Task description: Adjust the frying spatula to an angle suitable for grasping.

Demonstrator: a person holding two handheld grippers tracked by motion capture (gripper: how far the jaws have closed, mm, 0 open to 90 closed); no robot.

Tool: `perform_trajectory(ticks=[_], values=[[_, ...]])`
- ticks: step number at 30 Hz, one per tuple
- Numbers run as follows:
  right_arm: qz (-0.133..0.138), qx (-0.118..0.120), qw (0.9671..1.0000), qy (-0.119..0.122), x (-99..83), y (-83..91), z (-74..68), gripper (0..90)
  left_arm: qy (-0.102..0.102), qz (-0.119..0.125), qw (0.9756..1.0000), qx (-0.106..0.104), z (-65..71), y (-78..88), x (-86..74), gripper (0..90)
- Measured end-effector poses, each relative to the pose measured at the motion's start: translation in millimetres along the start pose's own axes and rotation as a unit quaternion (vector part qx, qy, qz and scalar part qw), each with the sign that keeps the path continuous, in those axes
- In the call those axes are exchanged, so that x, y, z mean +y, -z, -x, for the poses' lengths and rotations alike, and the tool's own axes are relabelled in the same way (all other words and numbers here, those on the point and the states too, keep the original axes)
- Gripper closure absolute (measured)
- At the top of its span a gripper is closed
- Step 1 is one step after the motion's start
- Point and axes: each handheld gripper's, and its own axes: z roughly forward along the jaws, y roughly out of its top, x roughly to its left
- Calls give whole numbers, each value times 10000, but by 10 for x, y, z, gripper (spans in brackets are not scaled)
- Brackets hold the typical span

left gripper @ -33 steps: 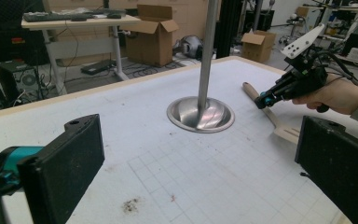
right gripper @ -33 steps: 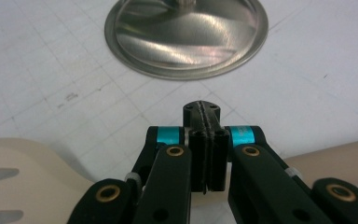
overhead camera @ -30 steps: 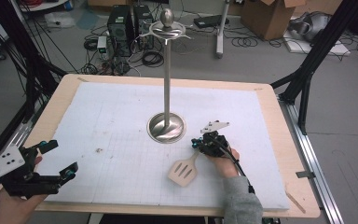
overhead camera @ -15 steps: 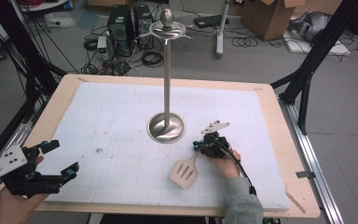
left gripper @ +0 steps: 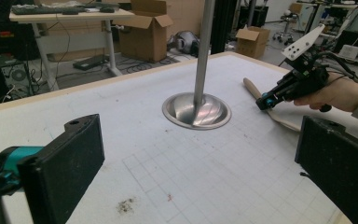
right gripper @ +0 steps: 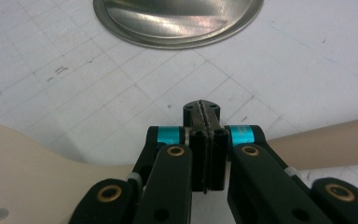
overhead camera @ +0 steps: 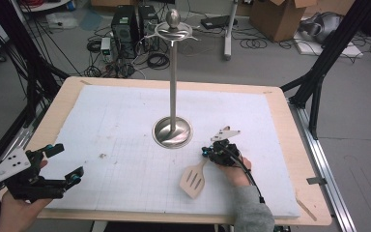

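A pale wooden slotted spatula (overhead camera: 193,180) lies flat on the white mat, blade toward the front edge and handle running back under my right gripper (overhead camera: 205,152). In the right gripper view the jaws of the right gripper (right gripper: 202,109) are pressed together with nothing between them. They sit just over the spatula (right gripper: 28,163) where blade meets handle. My left gripper (overhead camera: 67,162) hovers at the table's front left corner, open and empty. Its own view shows its jaws wide apart (left gripper: 200,163) and the right gripper (left gripper: 263,101) farther off by the spatula handle (left gripper: 251,87).
A tall metal stand with a round steel base (overhead camera: 172,133) rises from the middle of the mat, its hook ring (overhead camera: 173,33) at the top. The wooden table edge (overhead camera: 314,193) frames the mat. Boxes, cables and computers lie on the floor beyond.
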Motion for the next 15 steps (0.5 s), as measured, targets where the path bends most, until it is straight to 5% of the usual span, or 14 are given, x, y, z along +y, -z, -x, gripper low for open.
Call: perform_trajectory(ticks=[15], values=[[-3,120,9999,-98,-119,133,30,900,14,33,9999,-139,-26,-122,39,18]])
